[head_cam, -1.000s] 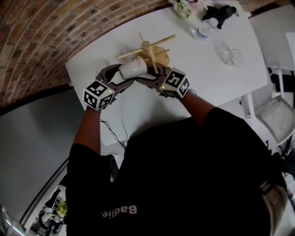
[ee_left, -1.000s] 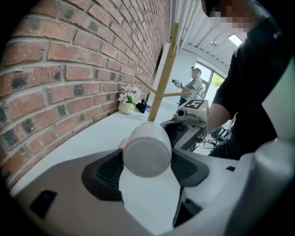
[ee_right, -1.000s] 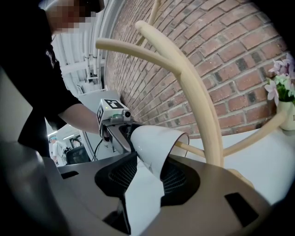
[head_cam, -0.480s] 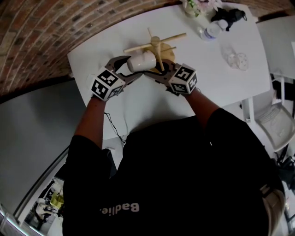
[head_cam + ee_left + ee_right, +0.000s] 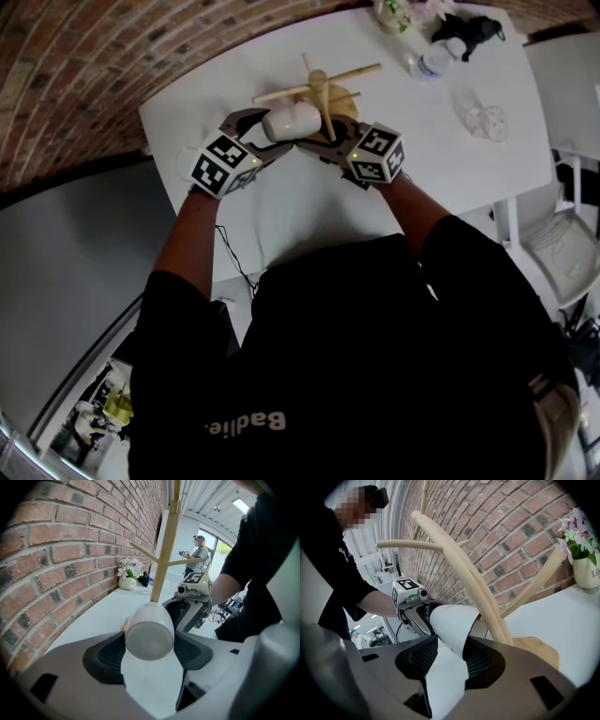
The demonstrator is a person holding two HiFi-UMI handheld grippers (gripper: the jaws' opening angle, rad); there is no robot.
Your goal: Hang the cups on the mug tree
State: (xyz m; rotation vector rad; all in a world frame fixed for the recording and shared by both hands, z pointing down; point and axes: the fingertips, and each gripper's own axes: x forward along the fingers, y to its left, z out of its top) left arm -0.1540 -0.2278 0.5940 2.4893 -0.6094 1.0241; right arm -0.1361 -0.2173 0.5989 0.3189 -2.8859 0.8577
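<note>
Left claw (image 5: 149, 651): jaws closed on the base end of the white cup (image 5: 150, 637), a pad against each side, the flat bottom facing the camera. Right claw (image 5: 451, 660): jaws closed on the same cup at its mouth end, the rim sitting down between the pads; contact on both sides looks firm, though the rim partly covers one pad. The cup lies on its side, held off the desk (image 5: 422, 159) between the two claws, mouth towards the wooden mug tree (image 5: 478, 588) and just beside its central post. No handle can be made out in any view. Handling assessment: the cup looks like glazed ceramic, so rigid, moderately weighty for its size, smooth enough to slip on a light grip, and liable to chip if knocked against the pegs. Recommended hold is across the body, as the left claw has it; the rim is the thinner, weaker place. The tree is light wood on a round base and may shift or tip if pushed. Containers: the cup's interior, so far as it shows, is empty. A small white vase (image 5: 587, 569) by the brick wall (image 5: 61, 550) holds pale flowers. A capped bottle (image 5: 433, 64) stands at the far end; contents not determinable.
</note>
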